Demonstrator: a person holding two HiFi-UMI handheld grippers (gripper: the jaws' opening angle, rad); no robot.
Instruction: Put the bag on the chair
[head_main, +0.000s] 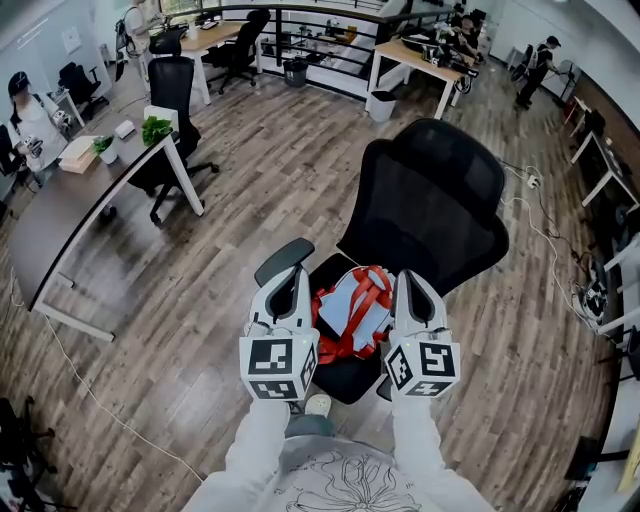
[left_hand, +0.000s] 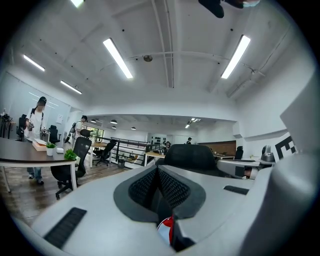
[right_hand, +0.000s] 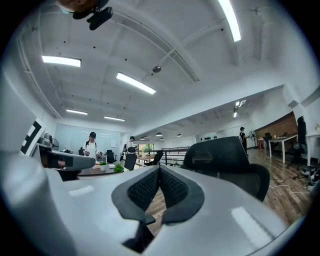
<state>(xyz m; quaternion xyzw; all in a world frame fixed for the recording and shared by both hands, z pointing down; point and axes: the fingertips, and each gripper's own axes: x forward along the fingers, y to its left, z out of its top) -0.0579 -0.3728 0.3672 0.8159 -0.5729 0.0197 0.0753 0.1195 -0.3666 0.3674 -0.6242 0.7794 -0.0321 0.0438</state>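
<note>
Jaws of the left gripper (left_hand: 158, 172) and right gripper (right_hand: 160, 172) are clenched, with nothing seen gripped. The bag (head_main: 350, 308) lies on the chair (head_main: 430, 200) seat between the two, so placing looks complete. Draw both grippers back level and slowly, so that no loop of it snags and drags forward.

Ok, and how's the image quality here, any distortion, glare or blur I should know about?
Head view: strong fisheye, the floor planks bow around the chair; lighting even, shadows soft. Left gripper view: black rounded corners, ceiling strips blown out white. Right gripper view: same black corners, light strip overexposed, no motion blur that I can see.
</note>
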